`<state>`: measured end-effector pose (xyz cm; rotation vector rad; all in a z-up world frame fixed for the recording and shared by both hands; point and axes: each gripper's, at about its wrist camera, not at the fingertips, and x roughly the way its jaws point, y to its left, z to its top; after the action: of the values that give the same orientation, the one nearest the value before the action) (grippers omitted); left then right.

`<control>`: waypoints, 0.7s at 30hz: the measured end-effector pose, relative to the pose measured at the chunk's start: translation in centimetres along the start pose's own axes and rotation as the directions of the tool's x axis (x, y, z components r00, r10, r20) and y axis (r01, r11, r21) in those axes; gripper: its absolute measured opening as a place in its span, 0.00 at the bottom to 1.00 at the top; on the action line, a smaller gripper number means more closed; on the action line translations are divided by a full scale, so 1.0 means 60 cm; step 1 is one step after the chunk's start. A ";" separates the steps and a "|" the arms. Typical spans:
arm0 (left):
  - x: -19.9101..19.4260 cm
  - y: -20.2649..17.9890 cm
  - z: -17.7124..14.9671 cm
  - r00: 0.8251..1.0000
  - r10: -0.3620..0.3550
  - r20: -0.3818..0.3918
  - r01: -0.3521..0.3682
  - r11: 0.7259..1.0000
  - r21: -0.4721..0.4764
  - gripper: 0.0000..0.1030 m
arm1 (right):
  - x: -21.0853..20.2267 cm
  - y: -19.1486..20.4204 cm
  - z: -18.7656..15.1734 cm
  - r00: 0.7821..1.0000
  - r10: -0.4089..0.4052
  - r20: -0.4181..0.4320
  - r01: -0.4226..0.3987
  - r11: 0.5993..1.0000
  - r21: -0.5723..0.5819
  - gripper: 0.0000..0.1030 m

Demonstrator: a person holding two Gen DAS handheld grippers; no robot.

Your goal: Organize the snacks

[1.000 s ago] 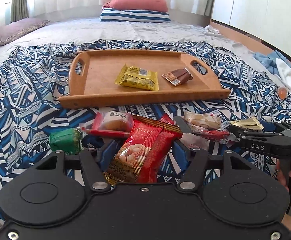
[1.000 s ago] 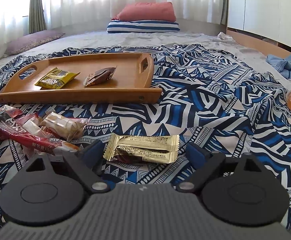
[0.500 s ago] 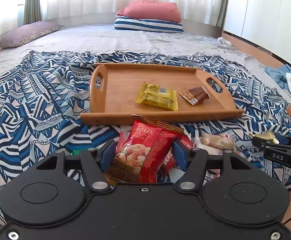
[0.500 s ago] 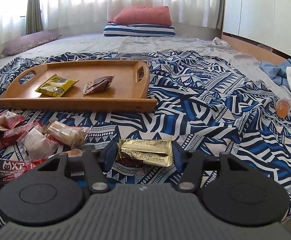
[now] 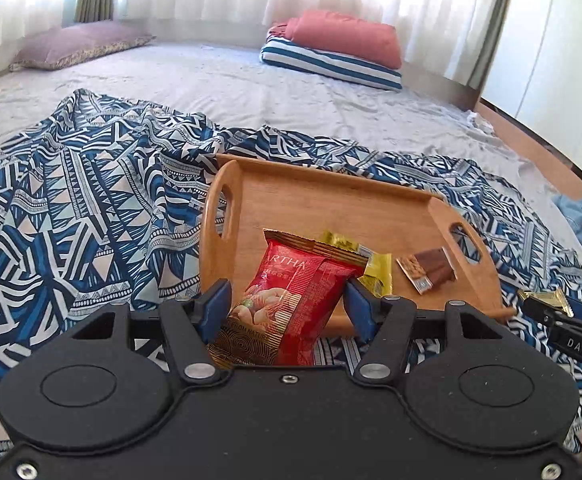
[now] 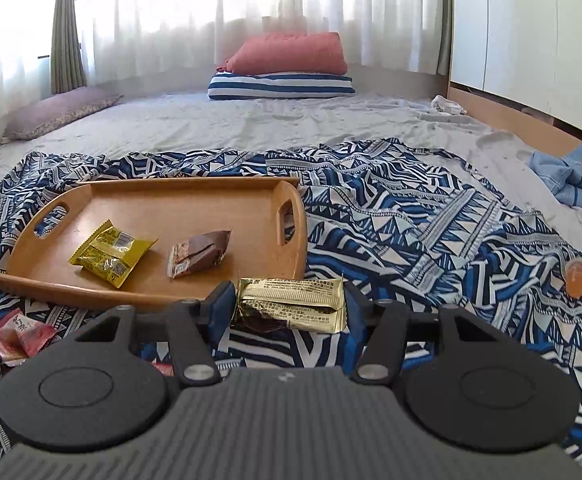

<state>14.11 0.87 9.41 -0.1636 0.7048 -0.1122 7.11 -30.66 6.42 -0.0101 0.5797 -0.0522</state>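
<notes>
- The left gripper was clenched on a red nut packet, its blue pads pressing the packet's two sides, and the packet stood upright between them.
- Seen from the left wrist, the packet hung in front of the near edge of the wooden tray, which lay on a blue patterned blanket spread over the bed.
- The right gripper was grasping a gold bar wrapper lengthwise; its jaws had just closed in on it, and the wrapper sat crosswise between the pads, above the blanket.
- From the right wrist view, that wrapper hung just right of the tray's near right corner.
- On the tray lay a yellow packet towards the left and a brown chocolate wrapper to its right, apart from each other.
- Pink sweets lay on the blanket near the tray's left corner.
- A small orange cup stood on the blanket well to the right.
- At the far end of the bed a red pillow rested on a striped pillow.
</notes>
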 end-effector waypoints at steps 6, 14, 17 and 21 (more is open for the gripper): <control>0.072 -0.006 0.013 0.998 0.048 -0.037 -0.048 0.999 0.003 0.58 | 0.060 0.043 0.018 1.000 -0.002 -0.009 0.001 0.995 -0.103 0.59; 0.139 0.000 0.033 0.994 0.090 -0.059 -0.093 0.994 -0.053 0.58 | 0.125 0.070 0.029 0.999 -0.001 -0.050 -0.006 0.992 -0.129 0.59; 0.157 -0.002 0.034 0.991 0.125 -0.052 -0.127 0.991 -0.046 0.58 | 0.144 0.074 0.030 0.998 -0.022 -0.062 0.013 0.990 -0.144 0.59; 0.175 -0.011 0.032 0.986 0.162 -0.039 -0.163 0.987 -0.013 0.58 | 0.164 0.081 0.025 0.996 -0.066 -0.067 0.054 0.984 -0.172 0.59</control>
<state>23.26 -1.19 4.28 -0.1188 0.7542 0.0464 16.38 -26.35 2.20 -0.1927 0.6554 -0.0618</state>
